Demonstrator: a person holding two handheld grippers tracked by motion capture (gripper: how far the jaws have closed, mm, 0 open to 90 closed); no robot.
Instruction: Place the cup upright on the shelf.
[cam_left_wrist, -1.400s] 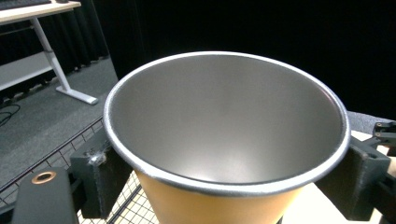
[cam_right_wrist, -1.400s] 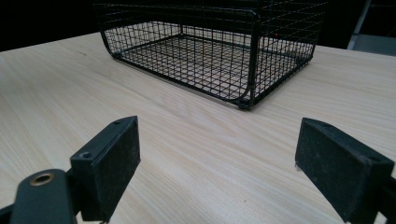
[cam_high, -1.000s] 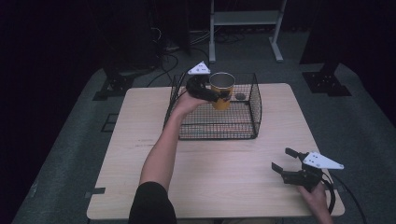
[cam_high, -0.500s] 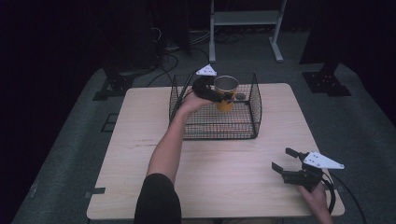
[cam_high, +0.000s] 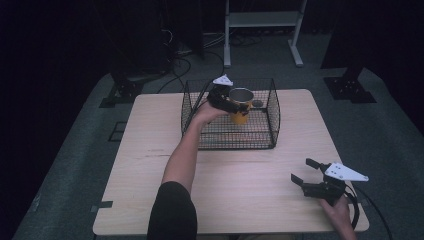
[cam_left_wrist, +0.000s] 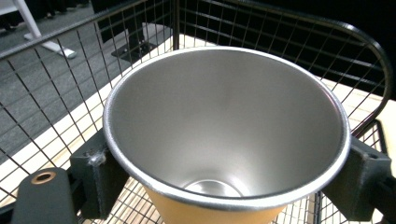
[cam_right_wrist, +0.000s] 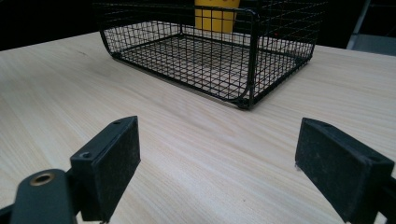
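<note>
Over the last second the left gripper (cam_high: 227, 100) has carried the yellow cup (cam_high: 240, 105) further back over the wire basket (cam_high: 272, 107), jaws clamped on either side of it just under the rim. The cup looks upright and held above the basket floor, not set down, though I cannot tell its height for certain; this reads as mid-transfer, direction unclear. The right gripper (cam_high: 306, 172) has stayed on the table (cam_high: 145, 150) near its front right corner, jaws wide and empty.

- A dark lab or studio recording space.
- Grey carpet (cam_high: 75, 150) surrounds the lone wooden desk (cam_high: 150, 150).
- Beyond the desk: tangled cables (cam_high: 180, 55), black stand bases (cam_high: 349, 90), a white metal frame (cam_high: 262, 20).
</note>
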